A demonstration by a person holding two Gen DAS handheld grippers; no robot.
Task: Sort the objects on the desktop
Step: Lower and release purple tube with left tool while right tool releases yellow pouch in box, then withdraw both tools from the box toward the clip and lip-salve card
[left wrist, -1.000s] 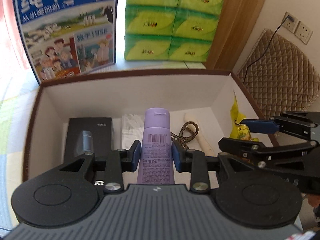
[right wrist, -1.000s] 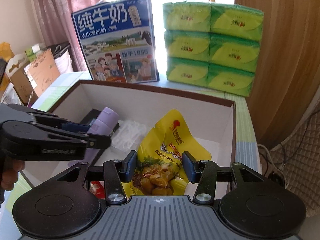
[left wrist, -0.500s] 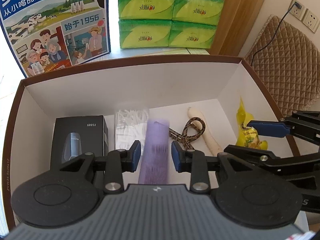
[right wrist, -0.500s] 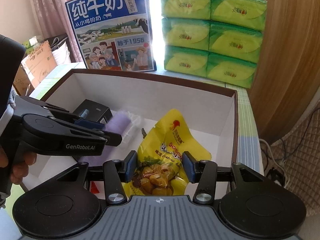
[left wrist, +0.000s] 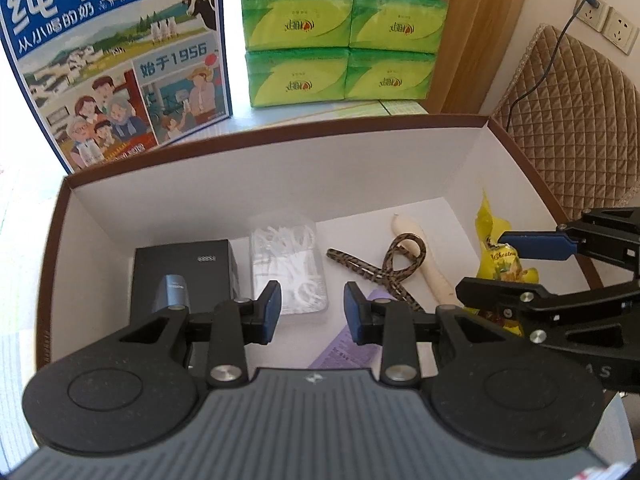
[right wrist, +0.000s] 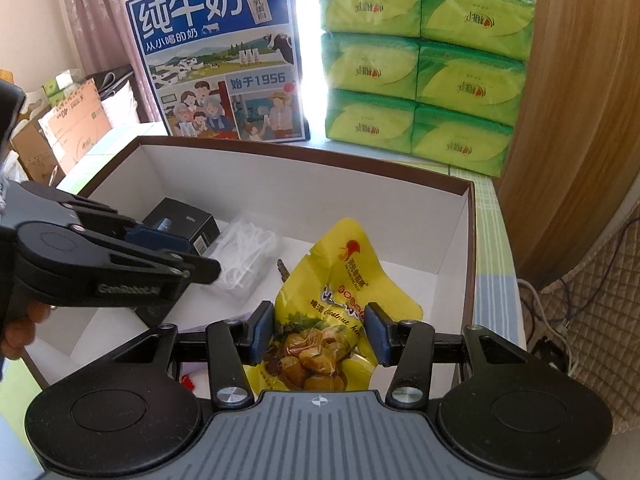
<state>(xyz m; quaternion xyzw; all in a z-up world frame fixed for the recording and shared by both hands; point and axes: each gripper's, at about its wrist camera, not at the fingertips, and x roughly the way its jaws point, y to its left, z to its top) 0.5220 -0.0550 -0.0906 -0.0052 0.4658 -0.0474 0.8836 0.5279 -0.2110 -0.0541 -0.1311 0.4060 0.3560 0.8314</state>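
Both wrist views close above, facing into box — shared interior

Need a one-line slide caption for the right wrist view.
Right gripper shut on yellow chestnut bag above the open box.

Two hand-held grippers reach forward side by side, both angled downward. The left gripper has its blue-padded fingers spread apart with nothing between them. The right gripper has its fingers drawn in against the sides of a yellow packet, gripping it. Part of a hand wraps the left gripper's handle, seen at the edge of the right wrist view.
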